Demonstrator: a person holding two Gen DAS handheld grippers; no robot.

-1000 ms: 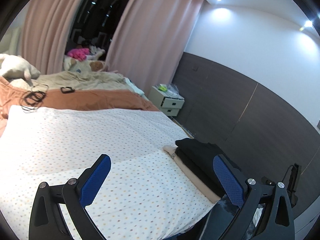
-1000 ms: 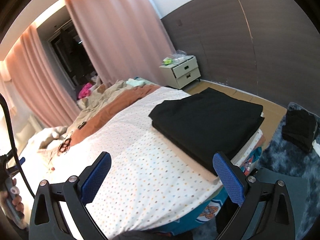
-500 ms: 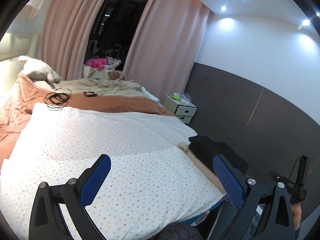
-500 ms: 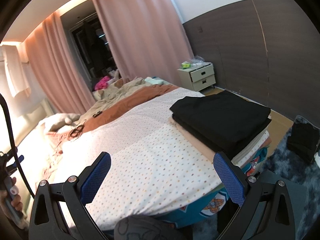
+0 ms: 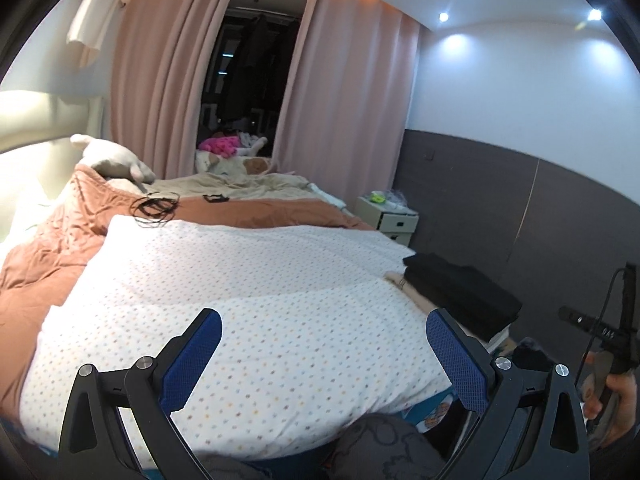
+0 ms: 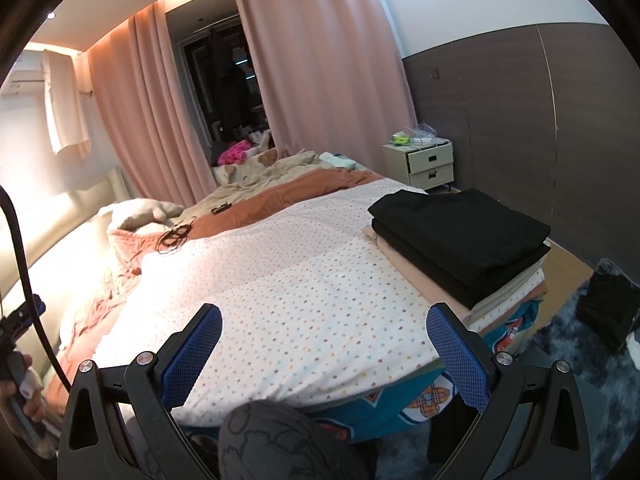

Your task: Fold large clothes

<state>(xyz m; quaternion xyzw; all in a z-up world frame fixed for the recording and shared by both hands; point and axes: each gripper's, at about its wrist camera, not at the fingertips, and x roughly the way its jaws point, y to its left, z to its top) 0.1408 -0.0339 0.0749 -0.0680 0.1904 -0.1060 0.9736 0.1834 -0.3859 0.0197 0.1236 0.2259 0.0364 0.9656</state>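
Grippers idling between garments, left gripper [image 5: 324, 350] and right gripper [image 6: 324, 350] both gaping, empty.
Folded black clothes [image 6: 460, 236] are sitting at two o'clock on the dotted quilt [image 6: 280, 280]; fetching another garment is probably coming next.

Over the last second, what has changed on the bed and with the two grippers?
Both grippers drew back and rose from the bed: the left gripper and right gripper now see more of the dotted quilt, the curtains and the ceiling. Neither took hold of or let go of anything; both stay open and empty. The folded stack with black clothes on top stayed at the quilt's corner, and the black cable did not move.
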